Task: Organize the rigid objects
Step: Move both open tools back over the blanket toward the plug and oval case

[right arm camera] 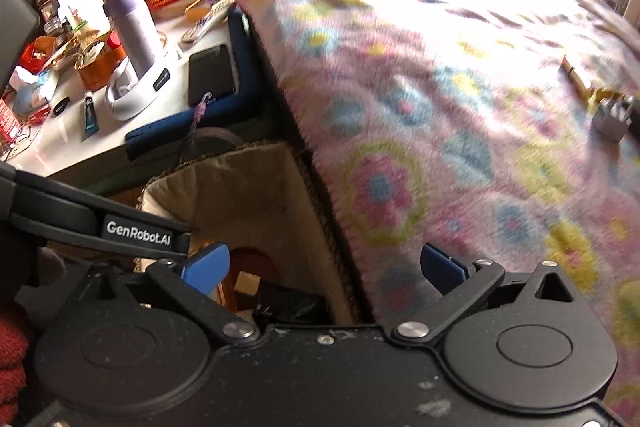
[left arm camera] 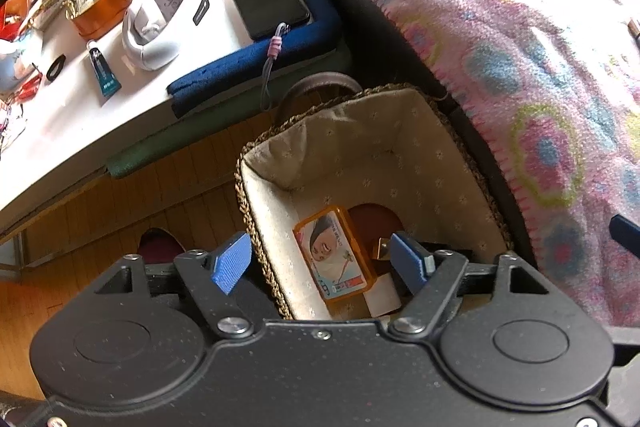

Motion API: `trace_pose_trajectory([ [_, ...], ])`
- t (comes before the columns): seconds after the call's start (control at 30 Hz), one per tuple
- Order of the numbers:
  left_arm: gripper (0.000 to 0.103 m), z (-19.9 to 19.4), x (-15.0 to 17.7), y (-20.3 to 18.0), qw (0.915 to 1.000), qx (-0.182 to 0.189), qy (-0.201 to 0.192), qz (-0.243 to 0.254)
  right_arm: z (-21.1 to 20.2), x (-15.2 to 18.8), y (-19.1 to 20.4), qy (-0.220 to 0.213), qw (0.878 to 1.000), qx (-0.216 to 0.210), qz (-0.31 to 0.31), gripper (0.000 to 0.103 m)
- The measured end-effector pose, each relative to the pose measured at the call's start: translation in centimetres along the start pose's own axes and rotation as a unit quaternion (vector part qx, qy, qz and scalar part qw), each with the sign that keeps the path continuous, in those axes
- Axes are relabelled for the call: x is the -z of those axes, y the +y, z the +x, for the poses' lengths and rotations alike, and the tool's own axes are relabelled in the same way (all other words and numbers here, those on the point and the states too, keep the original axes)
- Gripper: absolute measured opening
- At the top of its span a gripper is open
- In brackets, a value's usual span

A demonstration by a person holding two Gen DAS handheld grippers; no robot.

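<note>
Below, orange tin [left arm camera: 335, 254] in basket [left arm camera: 360, 147], between spread jaws.

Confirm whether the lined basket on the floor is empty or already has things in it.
Not empty. The basket already holds an orange picture tin leaning on its left wall, with a dark red object behind it.

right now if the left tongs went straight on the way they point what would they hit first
Probably the orange picture box lying in the lined basket: the open left tongs hang over the basket's near rim, aimed inside. Depth is unclear, so the lining could come first.
</note>
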State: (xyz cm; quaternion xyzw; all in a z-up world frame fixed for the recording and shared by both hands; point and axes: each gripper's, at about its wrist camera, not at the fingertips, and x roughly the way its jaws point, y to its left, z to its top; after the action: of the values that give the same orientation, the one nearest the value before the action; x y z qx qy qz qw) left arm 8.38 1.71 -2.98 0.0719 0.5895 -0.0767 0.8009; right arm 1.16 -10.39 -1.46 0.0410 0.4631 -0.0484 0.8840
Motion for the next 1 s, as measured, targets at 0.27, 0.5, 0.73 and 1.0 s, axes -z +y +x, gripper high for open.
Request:
trace_pose_trajectory([
  [0.27,0.087,-1.3,0.0,-0.5,0.9989,0.012,-0.044,0.010,-0.8,-0.4,-1.6,-0.019,1.000,0.014,0.018,0.103],
  [0.5,0.090,-2.1,-0.1,-0.4,0.9975,0.021,-0.068,0.006,-1.9,-0.5,-3.0,-0.042,0.999,0.014,0.024,0.103],
  [0.73,0.090,-2.2,-0.1,-0.5,0.9971,0.016,-0.074,0.005,-2.4,-1.0,-5.9,-0.059,0.996,0.031,0.055,0.103],
  [1.0,0.090,-2.2,0.0,-1.1,0.9971,0.012,-0.073,0.020,-1.6,-1.1,-10.4,-0.060,0.992,0.065,0.092,0.103],
])
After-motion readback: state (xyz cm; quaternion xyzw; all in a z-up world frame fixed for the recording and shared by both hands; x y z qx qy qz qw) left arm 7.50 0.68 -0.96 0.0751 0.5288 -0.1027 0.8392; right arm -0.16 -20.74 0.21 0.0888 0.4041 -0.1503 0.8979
